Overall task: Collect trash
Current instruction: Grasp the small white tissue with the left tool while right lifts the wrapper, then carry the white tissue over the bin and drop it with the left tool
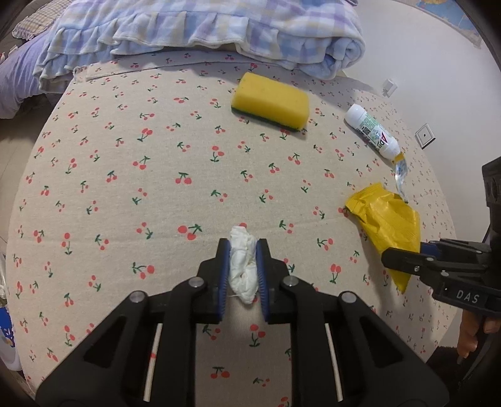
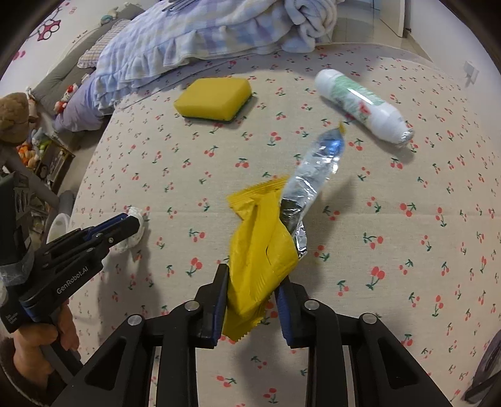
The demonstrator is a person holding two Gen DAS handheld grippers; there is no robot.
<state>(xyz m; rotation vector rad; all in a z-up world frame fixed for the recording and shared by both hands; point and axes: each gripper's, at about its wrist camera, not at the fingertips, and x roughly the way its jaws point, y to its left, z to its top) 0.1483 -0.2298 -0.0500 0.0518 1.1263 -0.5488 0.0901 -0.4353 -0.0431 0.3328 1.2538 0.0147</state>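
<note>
Both pickups look made; step in hand is carry-off, by my read. Left gripper [image 1: 242,266] pinches a crumpled white tissue [image 1: 242,266] between its blue pads [image 1: 224,275], over the near middle of the cherry-print bed top [image 1: 125,188]; whether the tissue is clear of the cloth I cannot tell. Yellow sponge [image 1: 270,100] lies toward the far edge, below the folded plaid blanket [image 1: 203,28]; probably not trash. Right gripper [image 2: 252,291] clamps the yellow wrapper [image 2: 260,250], with a clear foil-lined wrapper [image 2: 313,175] sticking out behind it; whether that one is also gripped is unclear. White bottle [image 2: 360,105] lies on its side near the far right edge, untouched. No bin in either view; next move needs one located, both loads dropped, then back for the bottle.
</note>
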